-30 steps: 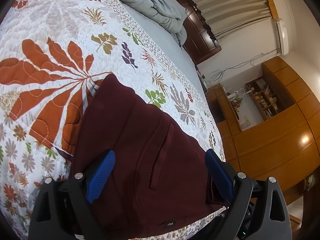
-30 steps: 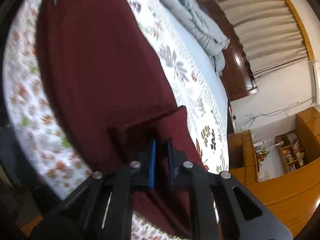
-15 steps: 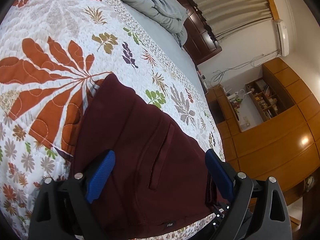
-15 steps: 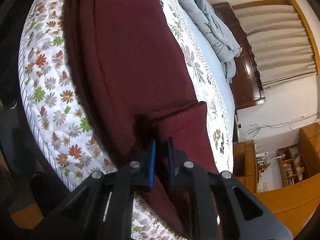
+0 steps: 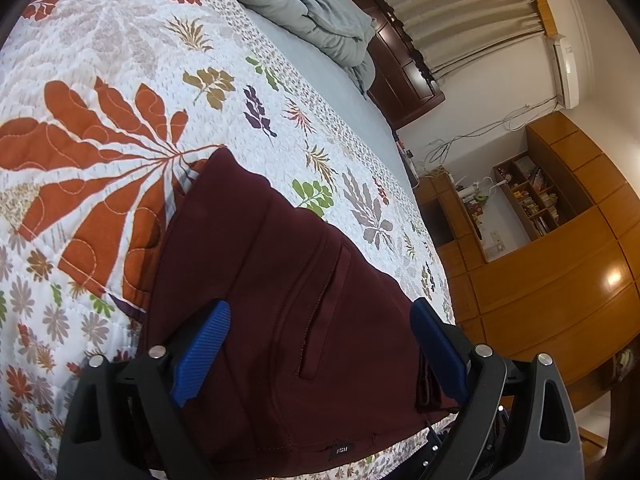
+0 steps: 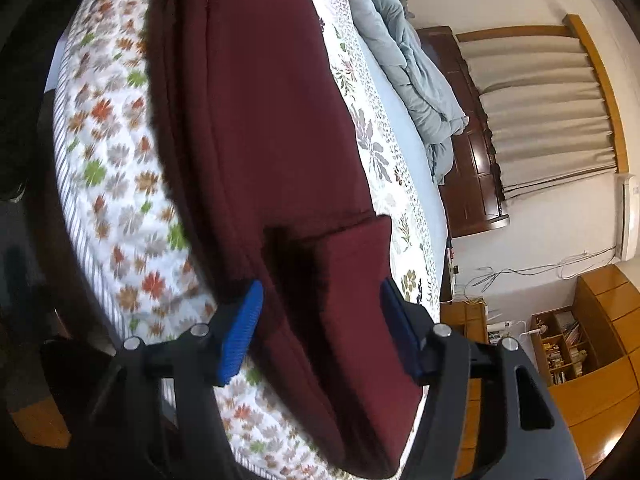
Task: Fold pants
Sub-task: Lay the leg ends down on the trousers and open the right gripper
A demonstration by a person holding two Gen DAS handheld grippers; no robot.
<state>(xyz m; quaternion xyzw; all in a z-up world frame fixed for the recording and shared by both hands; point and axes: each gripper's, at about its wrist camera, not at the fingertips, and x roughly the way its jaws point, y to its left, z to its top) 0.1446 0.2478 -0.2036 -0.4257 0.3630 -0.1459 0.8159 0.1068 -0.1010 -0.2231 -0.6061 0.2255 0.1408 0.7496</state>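
Note:
Dark maroon pants [image 5: 280, 288] lie flat on a floral quilt [image 5: 100, 128] on a bed. In the left wrist view my left gripper [image 5: 320, 344] is open, its blue pads spread over the waistband end, holding nothing. In the right wrist view the pants [image 6: 260, 112] stretch away, with a leg end folded back onto them [image 6: 352, 272]. My right gripper [image 6: 320, 320] is open just above that folded leg end, and holds nothing.
A crumpled grey-blue duvet [image 5: 312, 12] lies at the far side of the bed. A dark wooden headboard [image 6: 472, 140], curtains and orange wooden cabinets [image 5: 560, 280] stand beyond. The bed's near edge [image 6: 92, 248] drops to a dark floor.
My right gripper was shut on the pant leg end; it has opened and let the leg end go, lying folded on the pants. The left gripper has stayed open and nearly still.

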